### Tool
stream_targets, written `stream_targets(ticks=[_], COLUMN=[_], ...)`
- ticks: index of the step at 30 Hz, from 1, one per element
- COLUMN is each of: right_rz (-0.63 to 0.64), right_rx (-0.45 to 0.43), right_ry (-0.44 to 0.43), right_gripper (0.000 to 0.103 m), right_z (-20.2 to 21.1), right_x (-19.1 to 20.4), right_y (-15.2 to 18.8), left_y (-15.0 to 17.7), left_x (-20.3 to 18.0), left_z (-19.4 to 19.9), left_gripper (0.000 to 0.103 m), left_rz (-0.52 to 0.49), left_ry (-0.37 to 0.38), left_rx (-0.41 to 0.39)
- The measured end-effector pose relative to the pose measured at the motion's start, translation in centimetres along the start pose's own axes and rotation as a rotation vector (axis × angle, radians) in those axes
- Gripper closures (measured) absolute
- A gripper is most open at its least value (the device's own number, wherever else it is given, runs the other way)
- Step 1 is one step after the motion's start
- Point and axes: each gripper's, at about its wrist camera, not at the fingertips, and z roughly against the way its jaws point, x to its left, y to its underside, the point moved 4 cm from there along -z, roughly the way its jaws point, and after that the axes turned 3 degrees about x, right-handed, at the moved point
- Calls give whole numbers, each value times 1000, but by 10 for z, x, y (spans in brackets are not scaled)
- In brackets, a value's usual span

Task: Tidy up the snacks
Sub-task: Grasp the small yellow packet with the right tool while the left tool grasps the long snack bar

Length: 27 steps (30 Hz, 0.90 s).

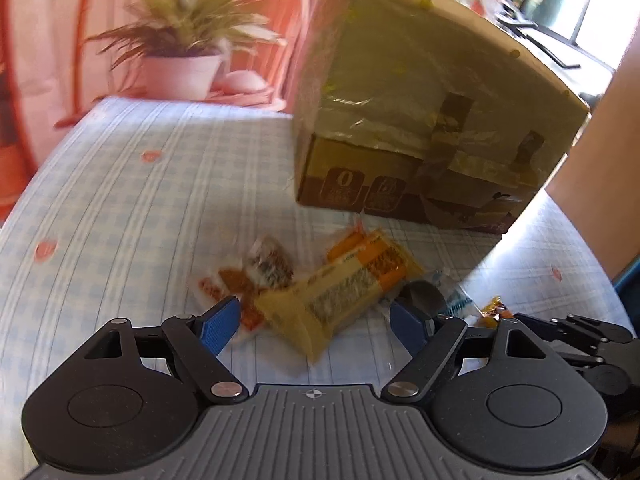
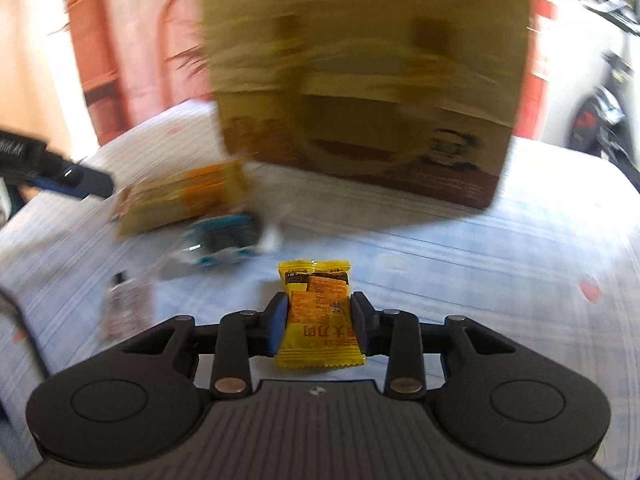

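Two grippers work over a surface covered in a pale blue checked cloth (image 1: 120,184). The right gripper (image 2: 320,320) has its jaws clamped on a small yellow foil packet printed with orange crackers (image 2: 318,316), gripping it by its two side edges. The left gripper (image 1: 316,324) has its jaws apart, with one end of a long yellow and orange snack bag (image 1: 344,284) lying on the cloth between them, untouched by the blue pads (image 1: 220,324). Just beyond that bag lie smaller wrapped snacks: a white and brown one (image 1: 268,264) and an orange one (image 1: 348,244). A clear wrapper with blue print (image 2: 224,240) lies near the held packet. A tall tan cardboard box wrapped in clear tape (image 1: 420,120) stands further back on the cloth. A potted plant in a pale pot (image 1: 180,52) sits behind.
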Motion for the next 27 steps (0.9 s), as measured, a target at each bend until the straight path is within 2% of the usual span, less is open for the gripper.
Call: stream_targets(ticks=[4, 6, 9, 13, 16, 18, 22, 27], right_rz=[-4, 8, 1, -3, -6, -7, -9, -12], right_rx=[-25, -28, -32, -36, -38, -39, -41, -41], right_ry=[-5, 4, -2, -7, -12, -15, -18, -18], right_gripper=[67, 67, 67, 67, 67, 67, 67, 67], right_z=[1, 0, 1, 1, 1, 0, 0, 0], right_x=[-2, 1, -1, -1, -1, -1, -2, -2], right_y=[3, 3, 5, 6, 6, 6, 6, 6], left_y=[-18, -24, -26, -22, -18, -16, -17, -16], left_x=[-5, -11, -20, -32, -36, -35, -28, -31], left_z=[-20, -31, -46, -57, -59, -59, -58, -61], left_gripper=[22, 31, 32, 35, 37, 44, 45, 43], left_rz=[-79, -133, -198, -272, -299, -314, -277, -303], left_ry=[18, 24, 64, 65, 51, 27, 41, 24], left_rx=[21, 37, 82, 106, 104, 94, 89, 96])
